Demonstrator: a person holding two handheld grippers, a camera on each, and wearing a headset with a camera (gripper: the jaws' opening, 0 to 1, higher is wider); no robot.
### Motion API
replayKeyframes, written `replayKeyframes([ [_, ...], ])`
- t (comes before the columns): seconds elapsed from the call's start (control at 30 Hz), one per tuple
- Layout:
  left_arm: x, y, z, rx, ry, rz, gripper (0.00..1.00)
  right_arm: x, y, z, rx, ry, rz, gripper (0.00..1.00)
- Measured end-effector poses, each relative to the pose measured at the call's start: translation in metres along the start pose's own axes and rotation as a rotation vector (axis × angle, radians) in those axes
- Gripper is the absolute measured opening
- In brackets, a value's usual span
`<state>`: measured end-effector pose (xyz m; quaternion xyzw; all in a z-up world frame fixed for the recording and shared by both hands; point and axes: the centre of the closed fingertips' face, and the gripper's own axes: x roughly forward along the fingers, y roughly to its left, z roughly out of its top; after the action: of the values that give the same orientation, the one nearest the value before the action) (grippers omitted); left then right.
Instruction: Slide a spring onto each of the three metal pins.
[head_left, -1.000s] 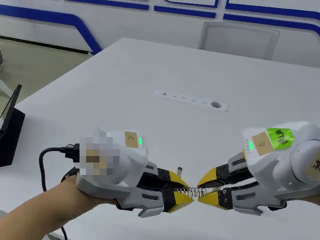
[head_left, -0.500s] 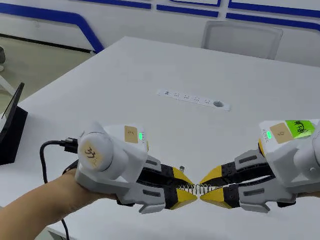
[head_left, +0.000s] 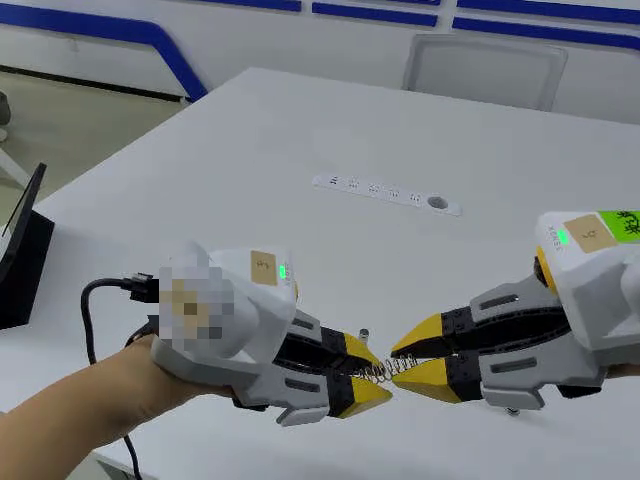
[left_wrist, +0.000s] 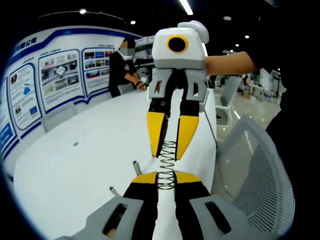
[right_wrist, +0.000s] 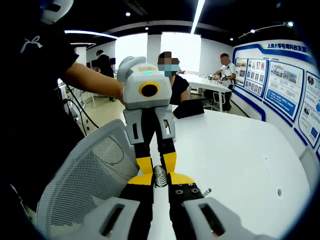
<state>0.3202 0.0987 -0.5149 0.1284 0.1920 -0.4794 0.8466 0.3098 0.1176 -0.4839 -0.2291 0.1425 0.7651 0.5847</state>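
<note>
A small metal spring (head_left: 384, 370) lies level between my two grippers above the white table (head_left: 250, 170). My left gripper (head_left: 377, 375) is shut on one end of it; in the left gripper view the spring (left_wrist: 167, 159) rises from my yellow tips (left_wrist: 165, 178). My right gripper (head_left: 397, 367) faces it with its jaws parted around the spring's other end (right_wrist: 159, 176). One short metal pin (head_left: 362, 335) stands just behind the left tips, and another pin (head_left: 513, 410) pokes out below the right gripper. Two pins (left_wrist: 136, 167) (left_wrist: 114, 191) stand on the table in the left gripper view.
A recessed power strip (head_left: 385, 195) sits in the table's middle. A grey chair (head_left: 485, 65) stands at the far edge and a black screen (head_left: 20, 255) at the left edge. A black cable (head_left: 95, 320) trails from the left gripper. A mesh chair (left_wrist: 255, 175) is close by.
The right gripper's jaws have parted from the spring and it has drawn slightly to the right. The left gripper still holds the spring.
</note>
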Motion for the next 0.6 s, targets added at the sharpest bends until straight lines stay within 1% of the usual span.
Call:
replayKeyframes([
  [0.13,0.001,0.002,-0.001,-0.008,0.000,0.009,0.11,0.003,-0.002,0.006,0.018,-0.027,-0.003,0.11],
  [0.23,-0.001,0.005,-0.002,-0.021,-0.014,0.013,0.11,0.005,-0.003,0.011,0.032,-0.044,-0.003,0.11],
  [0.5,0.001,0.007,-0.005,-0.027,-0.018,0.015,0.11,0.012,-0.003,0.015,0.046,-0.055,-0.002,0.11],
  [0.6,0.001,0.010,-0.006,-0.045,-0.028,0.024,0.11,0.014,-0.006,0.015,0.020,-0.042,-0.025,0.11],
])
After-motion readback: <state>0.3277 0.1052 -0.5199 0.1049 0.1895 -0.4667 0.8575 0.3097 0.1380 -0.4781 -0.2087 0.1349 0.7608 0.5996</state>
